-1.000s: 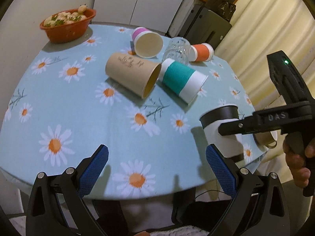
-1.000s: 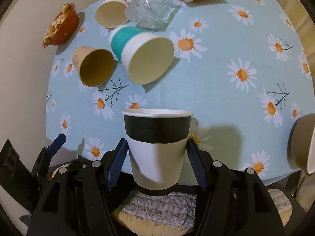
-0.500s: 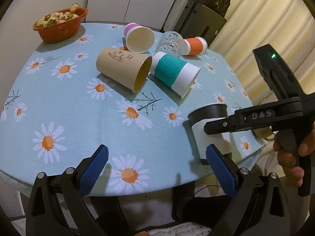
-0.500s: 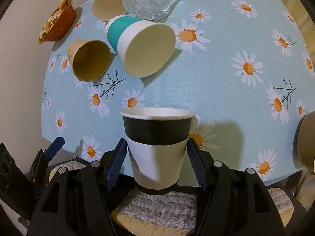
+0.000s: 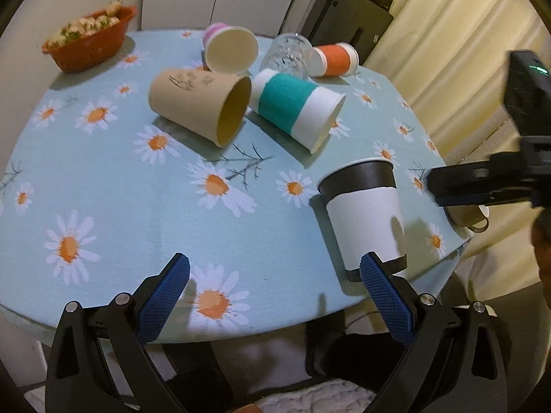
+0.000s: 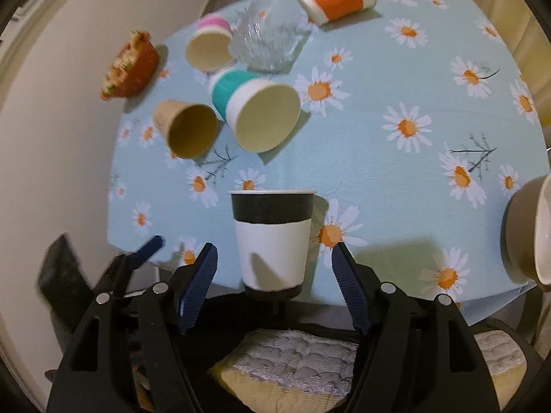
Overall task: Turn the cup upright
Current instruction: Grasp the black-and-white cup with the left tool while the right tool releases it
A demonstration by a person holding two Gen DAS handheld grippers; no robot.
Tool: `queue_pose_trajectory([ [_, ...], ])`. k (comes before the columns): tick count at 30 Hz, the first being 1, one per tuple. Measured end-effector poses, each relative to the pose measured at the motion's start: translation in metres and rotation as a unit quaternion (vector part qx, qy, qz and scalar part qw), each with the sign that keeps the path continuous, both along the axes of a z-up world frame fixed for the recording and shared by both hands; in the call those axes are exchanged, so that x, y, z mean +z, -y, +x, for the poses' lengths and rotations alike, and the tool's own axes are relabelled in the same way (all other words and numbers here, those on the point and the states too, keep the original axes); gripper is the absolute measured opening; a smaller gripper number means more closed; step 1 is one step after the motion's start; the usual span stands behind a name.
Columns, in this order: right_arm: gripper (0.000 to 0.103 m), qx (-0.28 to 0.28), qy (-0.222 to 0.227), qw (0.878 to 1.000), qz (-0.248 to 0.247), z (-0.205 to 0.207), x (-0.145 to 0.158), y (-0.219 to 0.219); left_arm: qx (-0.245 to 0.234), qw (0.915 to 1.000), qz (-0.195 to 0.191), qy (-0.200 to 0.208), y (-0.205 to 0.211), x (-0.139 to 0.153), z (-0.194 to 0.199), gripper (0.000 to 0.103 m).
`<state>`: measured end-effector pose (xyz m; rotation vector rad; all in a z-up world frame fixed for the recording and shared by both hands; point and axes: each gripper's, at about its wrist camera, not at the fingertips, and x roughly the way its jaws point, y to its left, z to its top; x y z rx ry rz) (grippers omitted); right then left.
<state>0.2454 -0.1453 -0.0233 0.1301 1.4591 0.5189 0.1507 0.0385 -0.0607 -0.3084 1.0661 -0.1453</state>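
A black-and-white paper cup [image 5: 365,213] stands upright near the table's front right edge; it also shows in the right wrist view [image 6: 272,237]. My right gripper [image 6: 275,268] is open, its blue pads clear of the cup on both sides. In the left wrist view the right gripper [image 5: 475,186] sits to the right of the cup. My left gripper [image 5: 275,282] is open and empty over the table's front edge, left of the cup.
On the daisy tablecloth [image 5: 120,189] lie on their sides a brown cup [image 5: 199,103], a teal-banded cup [image 5: 296,106], a pink cup [image 5: 230,48], an orange cup [image 5: 334,60] and a glass [image 5: 289,55]. An orange bowl [image 5: 89,43] stands back left. A brown mug [image 6: 527,234] stands at the right edge.
My right gripper has opened and let go of the black-and-white cup, which now stands on the table. The right gripper has drawn back from it. The left gripper stayed open.
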Motion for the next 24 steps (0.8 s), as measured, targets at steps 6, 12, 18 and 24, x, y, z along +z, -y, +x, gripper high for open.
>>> queue_pose_trajectory([
  [6,0.069,-0.027,0.059,0.995,0.080,-0.030,0.034,0.045,-0.013,0.9982,-0.051,-0.028,0.015,0.008,0.020,0.096],
  [12,0.069,-0.044,0.078,0.986,0.142,-0.064,0.039,0.083,-0.021,0.9961,-0.058,-0.062,0.043,0.025,0.046,0.096],
  [18,0.069,-0.057,0.099,0.979,0.167,-0.092,0.036,0.112,-0.018,0.9941,-0.026,-0.104,0.070,0.016,0.062,0.095],
  [24,0.069,-0.064,0.110,0.976,0.177,-0.103,0.028,0.128,0.001,0.9910,-0.014,-0.133,0.081,-0.001,0.073,0.086],
])
